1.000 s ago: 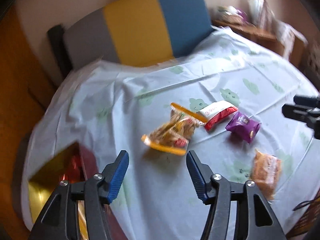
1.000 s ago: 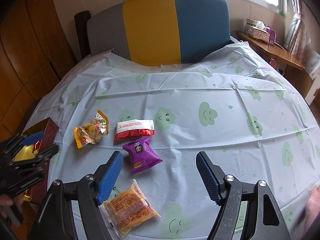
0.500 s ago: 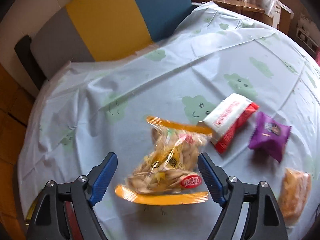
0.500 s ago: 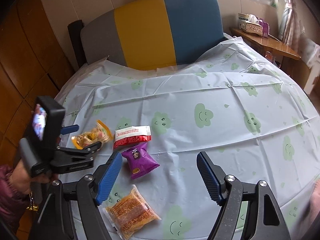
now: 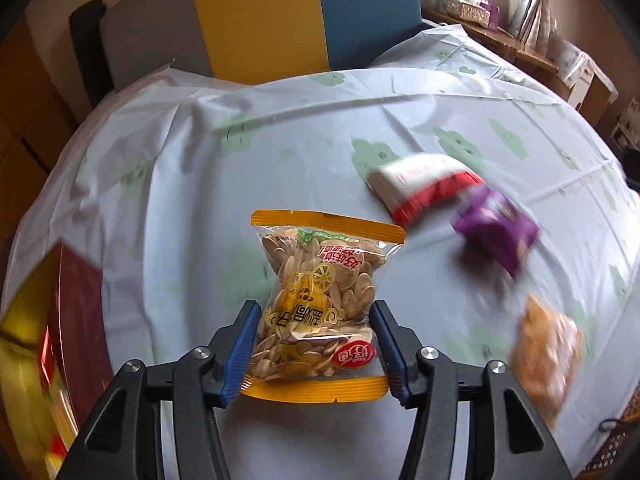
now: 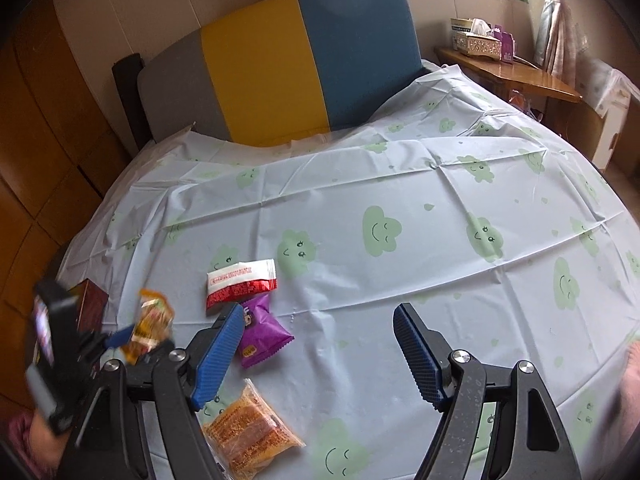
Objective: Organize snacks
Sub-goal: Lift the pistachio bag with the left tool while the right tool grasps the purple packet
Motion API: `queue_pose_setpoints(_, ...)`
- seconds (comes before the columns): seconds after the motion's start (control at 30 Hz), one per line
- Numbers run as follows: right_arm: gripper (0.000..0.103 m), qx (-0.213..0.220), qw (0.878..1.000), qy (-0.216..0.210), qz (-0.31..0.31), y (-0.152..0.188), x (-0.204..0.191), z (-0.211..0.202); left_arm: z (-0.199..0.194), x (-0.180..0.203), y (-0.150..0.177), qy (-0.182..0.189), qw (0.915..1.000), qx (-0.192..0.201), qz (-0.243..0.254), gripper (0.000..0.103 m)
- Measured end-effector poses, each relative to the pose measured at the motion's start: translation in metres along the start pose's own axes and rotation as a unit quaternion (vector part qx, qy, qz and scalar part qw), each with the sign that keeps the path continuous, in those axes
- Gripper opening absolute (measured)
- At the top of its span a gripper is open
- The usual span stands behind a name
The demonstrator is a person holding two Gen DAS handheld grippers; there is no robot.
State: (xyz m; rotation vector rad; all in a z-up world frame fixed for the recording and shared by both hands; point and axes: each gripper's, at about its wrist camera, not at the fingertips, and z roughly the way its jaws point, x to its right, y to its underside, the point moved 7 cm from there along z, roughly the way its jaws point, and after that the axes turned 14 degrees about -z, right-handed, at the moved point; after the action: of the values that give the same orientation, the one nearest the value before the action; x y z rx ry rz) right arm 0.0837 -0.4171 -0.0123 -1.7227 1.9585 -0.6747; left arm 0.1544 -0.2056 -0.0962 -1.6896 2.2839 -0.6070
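**Seed packet pinched in the left claw, three snacks waiting**

The left gripper (image 5: 316, 350) is pinching the seed packet (image 5: 320, 300) across its lower half, one blue pad pressing each side, and the bag is looking raised off the tablecloth (image 5: 180, 200). Its long axis is running straight away from the camera, one orange seal at the claw and the other pointing toward the headboard (image 5: 260, 16). The bag is likely handling as light, crinkly and slippery, with loose seeds shifting inside; squeezing the filled body, as here, should be holding better than pinching a thin seal. At the near left, a red and gold box (image 5: 44, 340) is sitting at the table's edge, probably the destination.

The right gripper (image 6: 316, 356) is hovering with its jaws spread wide and gripping nothing. Just below it, the orange packet (image 6: 248, 432) is lying flat; beyond, the purple packet (image 6: 260, 332) is touching the red-and-white packet (image 6: 240, 282), whose long axis is running side to side.
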Motion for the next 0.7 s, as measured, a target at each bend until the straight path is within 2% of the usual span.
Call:
queue_pose_setpoints(0.2, 0.077, -0.013, 1.000, 0.000, -0.024, 0.006, -0.009, 0.005, -0.023, -0.002, 0.044, 0.000, 0.9997, 0.024, -0.007, 0.057)
queue_pose_setpoints(0.33, 0.077, -0.023, 0.999, 0.008, -0.037, 0.010, -0.012, 0.009, -0.035, -0.002, 0.070, -0.001, 0.9985, 0.054, -0.002, 0.057)
queue_pose_setpoints(0.47, 0.077, -0.029, 0.998, 0.019, -0.047, 0.014, -0.014, 0.011, -0.038, -0.006, 0.081, 0.001, 0.9958, 0.091, -0.005, 0.058)
queue_pose_setpoints(0.7, 0.077, -0.038, 0.997, 0.035, -0.054, 0.018, -0.014, 0.016, -0.038, -0.009, 0.084, 0.010, 0.9937, 0.110, -0.018, 0.058)
